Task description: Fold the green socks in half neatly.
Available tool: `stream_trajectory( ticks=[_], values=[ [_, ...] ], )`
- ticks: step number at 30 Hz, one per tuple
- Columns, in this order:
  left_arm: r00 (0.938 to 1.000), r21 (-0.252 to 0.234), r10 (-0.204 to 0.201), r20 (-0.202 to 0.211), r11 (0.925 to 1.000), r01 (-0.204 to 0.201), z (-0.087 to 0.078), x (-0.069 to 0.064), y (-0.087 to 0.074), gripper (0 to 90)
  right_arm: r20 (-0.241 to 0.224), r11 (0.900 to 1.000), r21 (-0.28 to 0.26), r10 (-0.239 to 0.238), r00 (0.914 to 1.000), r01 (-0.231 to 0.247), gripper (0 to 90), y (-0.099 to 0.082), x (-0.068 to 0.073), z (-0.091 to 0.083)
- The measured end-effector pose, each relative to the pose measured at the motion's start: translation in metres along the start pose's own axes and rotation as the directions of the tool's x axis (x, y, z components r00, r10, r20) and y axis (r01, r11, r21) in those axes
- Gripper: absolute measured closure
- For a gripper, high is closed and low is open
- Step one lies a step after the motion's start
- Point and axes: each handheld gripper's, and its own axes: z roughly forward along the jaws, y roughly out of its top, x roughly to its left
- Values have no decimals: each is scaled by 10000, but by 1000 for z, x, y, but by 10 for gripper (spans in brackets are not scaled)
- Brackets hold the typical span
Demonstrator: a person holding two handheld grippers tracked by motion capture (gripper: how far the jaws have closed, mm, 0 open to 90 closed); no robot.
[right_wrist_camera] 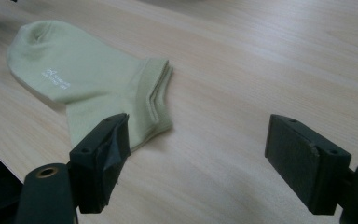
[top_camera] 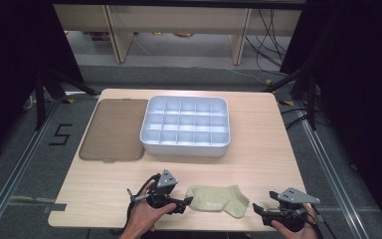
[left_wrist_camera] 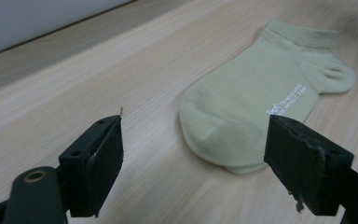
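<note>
Both grippers wide open, holding nothing: left gripper (top_camera: 188, 203) at toe of sock (top_camera: 218, 200), right gripper (top_camera: 256, 209) near its cuff.

Readable markings found: two.

1. Floor (top_camera: 40, 149), left of the table: a large black numeral "5" (top_camera: 59, 134), marked on the grey surface, clear in the high view.

2. Sock (left_wrist_camera: 256, 98), pale green, lying flat on the table: a small white print (left_wrist_camera: 286, 99) in two lines beside a small logo, on the side of the foot. In the left gripper view the upper line appears to begin "TENCLO", but the rest is too blurred to confirm. The same print (right_wrist_camera: 56, 78) appears in the right gripper view, too small there to read.

No other text, label or brand can be read.
</note>
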Motion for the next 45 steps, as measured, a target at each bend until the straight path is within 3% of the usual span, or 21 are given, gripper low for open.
stream_trajectory(
  ticks=[1,9,11,15,18,21,25,26,28,30,33,34,37,39,40,42,43,45],
  values=[
    [9997,40,232,6,9997,-232,1,0,1,201,12,10000,-19,-35,10000,35,230,0,0,0],
    [9999,193,149,44,9997,-150,8,-3,7,292,30,10000,-67,-57,10000,57,233,0,2,-1],
    [9992,428,403,83,9983,-406,11,-3,8,332,29,9999,-17,-120,9999,120,233,1,2,-1],
    [9992,477,389,-71,9981,-385,16,-5,8,384,-2,10000,12,-65,10000,65,234,1,3,-1],
    [9982,711,601,-50,9957,-596,19,-8,8,420,-32,9998,-43,-198,9998,198,236,1,3,-1],
    [9954,839,891,-358,9928,-858,21,-12,7,454,-46,9997,-13,-233,9997,232,236,1,3,-1],
    [9914,855,1226,-464,9893,-1183,25,-15,1,594,-89,9999,-6,-167,9998,167,240,1,4,-1],
    [9907,873,1326,-304,9877,-1295,25,-15,1,640,-109,9998,-49,-211,9997,211,240,1,4,0],
    [9958,697,894,-195,9937,-878,27,-17,-1,702,-124,9997,-60,-230,9997,229,241,1,5,0],
    [9939,667,1083,-192,9920,-1068,26,-18,-1,761,-240,9999,-55,-156,9996,155,243,1,6,0],
    [9953,576,963,-72,9937,-957,25,-18,-1,813,-218,10000,-38,-32,9998,31,246,1,8,0],
    [9983,426,579,52,9974,-581,26,-18,-2,819,-191,9995,-78,-292,9994,290,250,2,6,0],
    [9990,394,410,171,9984,-417,23,-17,-1,826,-244,9997,-86,-209,9995,207,255,2,7,0],
    [9991,353,373,209,9987,-381,22,-17,-1,829,-310,10000,-31,65,9995,-66,256,1,9,0],
    [9982,471,536,285,9974,-549,20,-16,1,829,-330,9997,-142,-204,9992,199,259,2,7,0],
    [9982,307,263,530,9991,-280,18,-20,2,830,-367,9995,-107,-287,9989,284,268,2,8,0],
    [9972,351,455,599,9982,-477,16,-21,3,831,-384,9996,-67,-288,9988,285,272,3,8,0],
    [9972,378,436,603,9982,-460,15,-22,3,831,-433,9994,-48,-339,9985,337,283,3,8,0]
  ],
)
